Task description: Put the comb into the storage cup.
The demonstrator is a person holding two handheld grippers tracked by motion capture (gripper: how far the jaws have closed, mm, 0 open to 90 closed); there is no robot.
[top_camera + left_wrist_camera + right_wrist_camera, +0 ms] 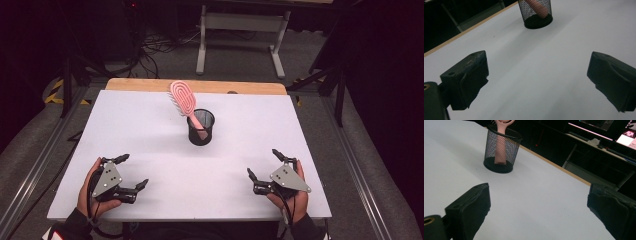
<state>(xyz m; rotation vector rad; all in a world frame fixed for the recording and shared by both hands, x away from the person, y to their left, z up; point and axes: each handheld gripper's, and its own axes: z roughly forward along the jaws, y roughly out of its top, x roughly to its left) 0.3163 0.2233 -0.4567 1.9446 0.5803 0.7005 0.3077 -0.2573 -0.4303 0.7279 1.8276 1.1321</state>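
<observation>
A pink hairbrush (186,103) stands handle-down in a black mesh cup (201,127) set toward the far middle of the white surface (150,135), its head leaning to the left above the rim. The left gripper (131,171) rests at the near left corner, held in a hand (92,195), its fingers (467,78) spread wide with nothing between them. The right gripper (264,163) sits at the near right, also hand-held, its fingers (471,208) likewise parted and empty. Both grippers lie well apart from the cup, which stands between them farther back.
</observation>
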